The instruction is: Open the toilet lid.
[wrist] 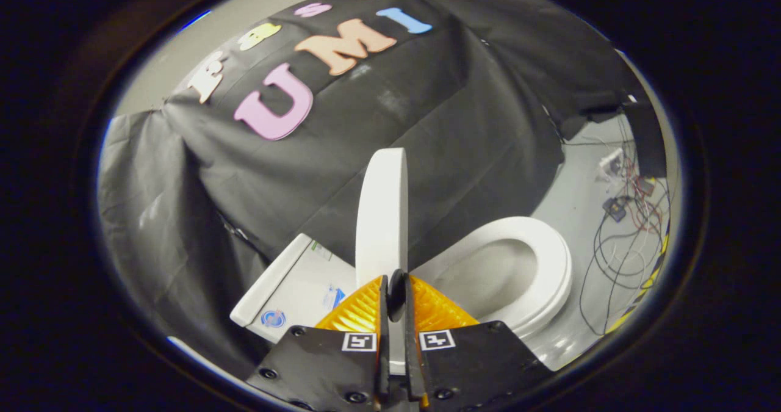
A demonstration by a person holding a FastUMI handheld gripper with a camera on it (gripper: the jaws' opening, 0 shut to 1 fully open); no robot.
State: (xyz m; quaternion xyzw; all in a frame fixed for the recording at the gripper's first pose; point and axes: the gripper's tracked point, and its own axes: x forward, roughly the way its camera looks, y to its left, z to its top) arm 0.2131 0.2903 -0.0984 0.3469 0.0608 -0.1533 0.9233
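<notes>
Nearly closed, hand-held gripper (396,293) pinches the upright toilet lid's (382,216) edge.

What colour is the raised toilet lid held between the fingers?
Plain white, seen best in the gripper view: the toilet lid stands on edge, the gripper shut on it.

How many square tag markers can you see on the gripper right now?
2. One tag marker sits on one side of the gripper, the other tag marker opposite. The jaws grip the raised toilet lid edge between them.
</notes>
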